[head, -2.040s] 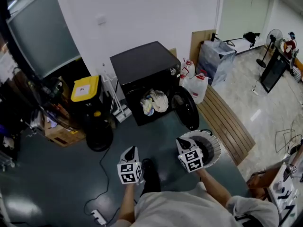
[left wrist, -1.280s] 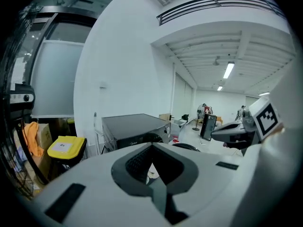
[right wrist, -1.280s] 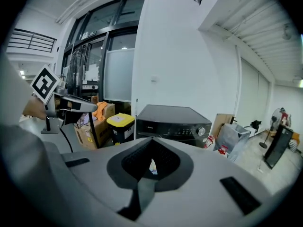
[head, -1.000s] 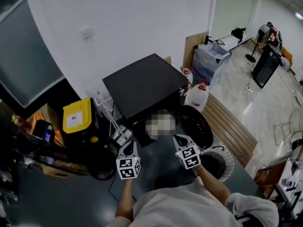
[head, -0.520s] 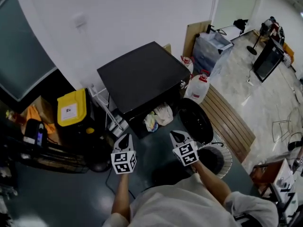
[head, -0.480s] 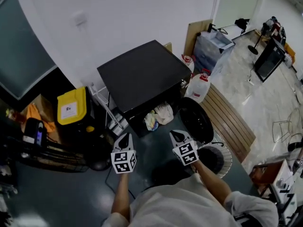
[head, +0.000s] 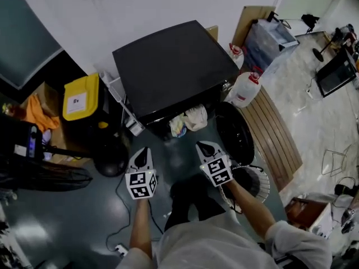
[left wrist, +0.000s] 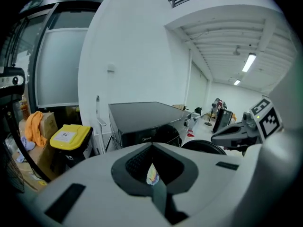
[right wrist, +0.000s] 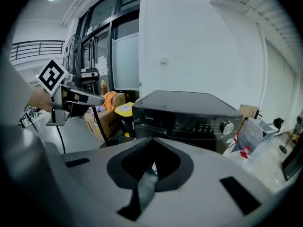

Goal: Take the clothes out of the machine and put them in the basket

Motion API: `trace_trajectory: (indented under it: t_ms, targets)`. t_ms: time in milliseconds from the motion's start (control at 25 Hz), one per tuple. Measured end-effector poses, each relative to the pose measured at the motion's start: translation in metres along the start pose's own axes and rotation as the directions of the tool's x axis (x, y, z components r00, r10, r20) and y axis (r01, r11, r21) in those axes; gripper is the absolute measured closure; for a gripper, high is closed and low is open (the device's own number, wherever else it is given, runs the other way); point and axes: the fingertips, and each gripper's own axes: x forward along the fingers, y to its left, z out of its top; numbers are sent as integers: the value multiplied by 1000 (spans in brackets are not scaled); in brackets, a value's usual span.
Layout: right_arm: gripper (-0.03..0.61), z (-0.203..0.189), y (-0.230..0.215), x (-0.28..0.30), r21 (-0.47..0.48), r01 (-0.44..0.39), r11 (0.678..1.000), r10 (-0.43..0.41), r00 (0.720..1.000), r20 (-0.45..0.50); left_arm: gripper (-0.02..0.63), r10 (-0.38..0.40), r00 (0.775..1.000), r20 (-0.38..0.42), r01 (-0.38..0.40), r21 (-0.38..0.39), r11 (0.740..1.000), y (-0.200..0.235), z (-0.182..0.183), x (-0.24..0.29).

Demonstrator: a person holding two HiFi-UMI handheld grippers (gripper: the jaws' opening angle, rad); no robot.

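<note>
Down by the person's legs, the left tool (head: 143, 151) and the right tool (head: 203, 147) point forward side by side, each with its jaws pressed together and nothing held between them. Both have come closer to the opening than they were a second ago. The person has stepped in, so the washing machine (head: 174, 66) now fills the middle of the head view and the tools' tips sit just short of its mouth. I judge that the approach is nearly over and the reach for the first garment comes next, and the jaws will have to part before that.

Just right of the right arm stands the white slatted laundry basket (head: 268, 185), on the floor and partly hidden by that arm. The part of its inside that shows is dark, with no clothes in it, so nothing has been moved across yet.

Beyond the tools the round door (head: 234, 132) hangs wide open to the right. The clothes (head: 188, 119) — a pale, crumpled bundle with a bit of colour — lie at the lip of the drum, still inside the machine.

Farther left a yellow-lidded bin (head: 78, 97) stands shut, and a white jug (head: 245, 88) sits behind the door.
</note>
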Motion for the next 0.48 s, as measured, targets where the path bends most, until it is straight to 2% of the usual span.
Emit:
trace_trajectory:
  t_ms: [280, 480]
  targets:
    - [557, -26, -20, 38, 11, -28, 1000, 28, 999, -27, 595, 7, 1000, -29, -8, -21, 1000, -5, -27, 32]
    - [557, -63, -20, 68, 24, -33, 999, 34, 997, -63, 595, 2, 998, -55, -4, -37, 999, 2, -63, 54]
